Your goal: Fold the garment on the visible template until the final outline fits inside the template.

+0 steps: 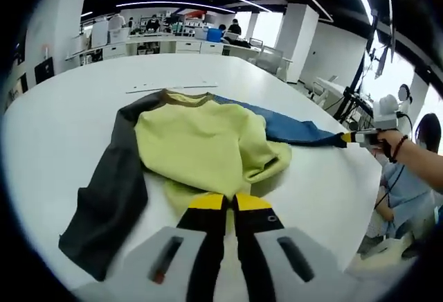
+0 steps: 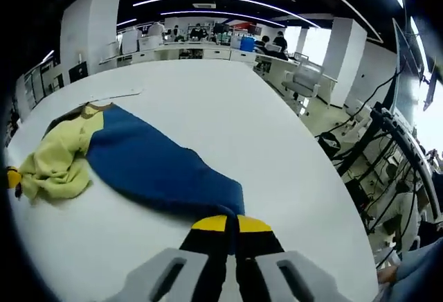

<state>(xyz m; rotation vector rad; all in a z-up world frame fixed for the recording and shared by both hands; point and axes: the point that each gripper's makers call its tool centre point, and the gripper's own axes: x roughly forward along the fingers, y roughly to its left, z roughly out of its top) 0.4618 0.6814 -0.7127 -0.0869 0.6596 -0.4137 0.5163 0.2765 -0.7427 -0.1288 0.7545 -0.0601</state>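
Left gripper view has my left tongs (image 1: 230, 203) closed on the yellow hem of the sweatshirt (image 1: 201, 146), jaws together with cloth pinched between the yellow tips. My right tongs (image 2: 230, 223), in the right gripper view, are clamped on the cuff of the blue sleeve (image 2: 159, 163), stretched out to the side across the white desk (image 2: 208, 94). The garment lies mid-desk, yellow body bunched over itself, dark grey sleeve (image 1: 111, 191) trailing off toward the near edge. I judge it soft, light and limp: it will sag and drag rather than hold a fold, so cuffs, hem corners and shoulder seams are the places to grip. I cannot make out a clear template outline; only thin strips (image 1: 173, 87) beyond the collar hint at one. How much cloth sits inside each pair of jaws is hidden, as are the layers beneath the yellow bunch.
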